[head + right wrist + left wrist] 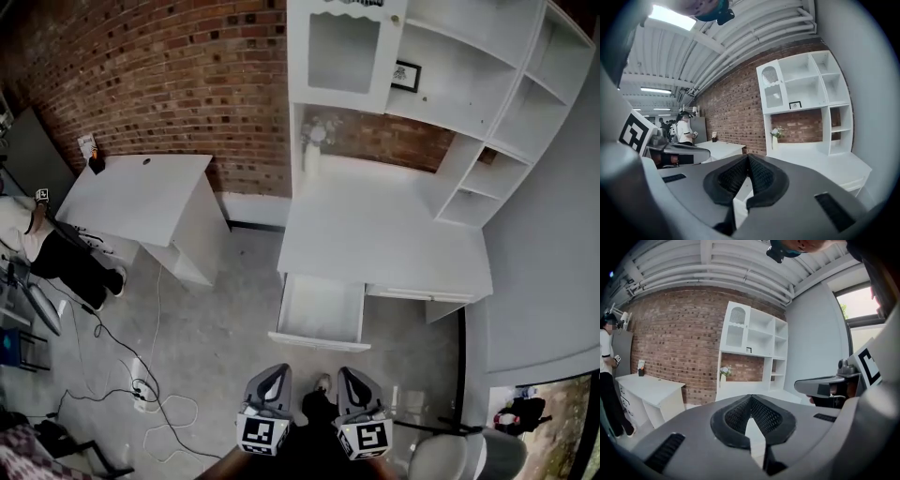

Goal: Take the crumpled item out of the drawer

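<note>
Under the white desk (375,234), a white drawer (319,314) stands pulled open toward me. Its inside looks plain white, and I make out no crumpled item in it from the head view. Both grippers are low, near my body and short of the drawer front. My left gripper (277,372) is shut with nothing between its pads, and its tips meet in the left gripper view (750,397). My right gripper (345,374) is beside it, also shut and empty, its tips touching in the right gripper view (748,156). Both point toward the desk and its shelf unit (754,341).
A vase of flowers (314,141) stands at the back of the desk. A second white desk (141,192) is to the left, with a person (56,248) beside it. Cables (141,394) trail over the grey floor. A chair (459,455) sits at the lower right.
</note>
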{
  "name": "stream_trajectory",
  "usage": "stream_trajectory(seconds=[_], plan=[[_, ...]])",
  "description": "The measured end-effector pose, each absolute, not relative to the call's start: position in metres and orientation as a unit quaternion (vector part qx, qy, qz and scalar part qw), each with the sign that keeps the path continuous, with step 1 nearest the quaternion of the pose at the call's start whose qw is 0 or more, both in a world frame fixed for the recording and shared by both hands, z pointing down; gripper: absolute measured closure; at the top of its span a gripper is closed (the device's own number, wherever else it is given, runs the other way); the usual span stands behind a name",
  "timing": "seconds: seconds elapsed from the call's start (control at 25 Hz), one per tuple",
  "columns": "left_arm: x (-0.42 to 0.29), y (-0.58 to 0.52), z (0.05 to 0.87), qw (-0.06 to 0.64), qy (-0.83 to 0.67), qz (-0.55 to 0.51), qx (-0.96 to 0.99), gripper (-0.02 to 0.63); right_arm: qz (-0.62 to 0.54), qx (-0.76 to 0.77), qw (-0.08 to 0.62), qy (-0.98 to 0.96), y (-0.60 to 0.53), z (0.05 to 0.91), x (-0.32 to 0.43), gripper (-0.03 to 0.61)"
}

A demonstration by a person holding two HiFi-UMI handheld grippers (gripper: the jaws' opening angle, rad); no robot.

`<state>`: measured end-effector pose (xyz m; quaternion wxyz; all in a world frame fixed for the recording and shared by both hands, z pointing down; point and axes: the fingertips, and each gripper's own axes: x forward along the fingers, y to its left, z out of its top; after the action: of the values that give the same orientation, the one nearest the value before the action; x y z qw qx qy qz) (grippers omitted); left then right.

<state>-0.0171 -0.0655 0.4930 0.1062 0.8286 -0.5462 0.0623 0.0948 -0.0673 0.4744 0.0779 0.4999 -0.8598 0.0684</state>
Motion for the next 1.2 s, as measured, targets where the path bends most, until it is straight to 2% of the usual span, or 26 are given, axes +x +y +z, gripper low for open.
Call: stream_trajectory(seconds=[0.2,0.4,0.68,0.72,0.88,1.2], plan=[[0.008,-0.154,0.513,0.097,-0.538,0.112,0.83,0.589,0.071,0.476,0.079,-0.873,-0.154,0.478,0.113,0.565],[0.02,-0.229,0.573,0.116,-0.513,0.175,0.832,0.589,0.099,0.471,0.085,-0.872,-0.218,0.5,0.123,0.565],[0.044,-0.305,0.701,0.202,-0.404,0.282,0.846,0.588,0.125,0.49,0.099,-0.857,-0.289,0.539,0.132,0.565],[0.048,-0.309,0.721,0.22,-0.377,0.301,0.848,0.582,0.131,0.494,0.104,-0.854,-0.298,0.544,0.133,0.565],[0.059,-0.319,0.805,0.257,-0.281,0.39,0.838,0.49,0.148,0.506,0.118,-0.841,-0.339,0.562,0.136,0.565],[0.063,-0.317,0.947,0.302,-0.167,0.497,0.796,0.452,0.186,0.53,0.137,-0.816,-0.397,0.602,0.138,0.565]])
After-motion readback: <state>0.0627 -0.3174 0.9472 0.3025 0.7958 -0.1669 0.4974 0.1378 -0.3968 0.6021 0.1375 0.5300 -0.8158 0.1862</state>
